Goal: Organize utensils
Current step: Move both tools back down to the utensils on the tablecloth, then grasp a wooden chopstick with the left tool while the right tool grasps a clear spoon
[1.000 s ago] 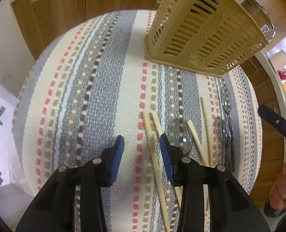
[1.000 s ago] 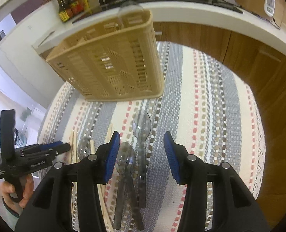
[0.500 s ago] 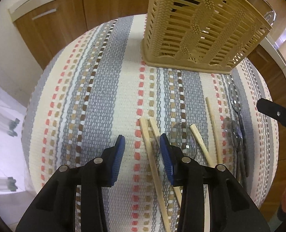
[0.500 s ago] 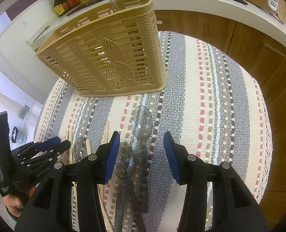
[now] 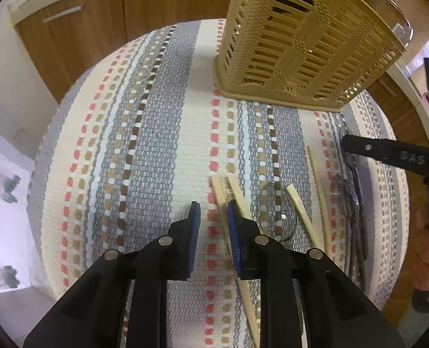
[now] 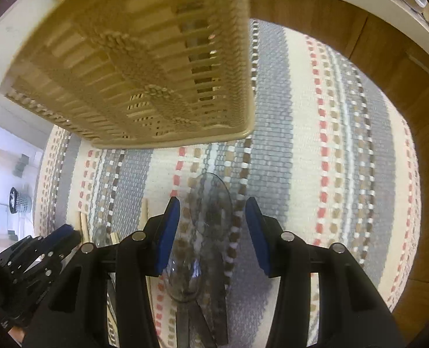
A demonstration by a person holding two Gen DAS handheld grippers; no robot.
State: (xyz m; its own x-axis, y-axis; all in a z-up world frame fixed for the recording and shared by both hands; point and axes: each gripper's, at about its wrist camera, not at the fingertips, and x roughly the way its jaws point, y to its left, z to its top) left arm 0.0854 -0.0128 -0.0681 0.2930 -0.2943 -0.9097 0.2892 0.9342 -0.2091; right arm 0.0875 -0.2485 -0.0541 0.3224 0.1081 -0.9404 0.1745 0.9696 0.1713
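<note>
Wooden chopsticks [image 5: 223,194] and clear plastic spoons [image 5: 277,211] lie on a striped placemat [image 5: 144,156] in front of a tan slatted utensil basket [image 5: 301,43]. My left gripper [image 5: 211,211] is open and low over the mat, its right finger against the leftmost pair of chopsticks. My right gripper [image 6: 211,217] is open and low, its fingers on either side of two clear spoons [image 6: 210,203]. The basket [image 6: 144,66] stands just beyond them. The right gripper also shows at the right edge of the left wrist view [image 5: 388,153].
The placemat covers a small round table. Wooden cabinet doors [image 5: 98,20] and a white countertop [image 6: 374,8] surround it. A glass jar [image 5: 388,23] stands behind the basket. The left gripper shows at the lower left of the right wrist view [image 6: 40,249].
Both grippers have moved forward and down toward the mat. The left one now sits beside the left chopsticks; the right one now straddles the clear spoons, closer to the basket.
</note>
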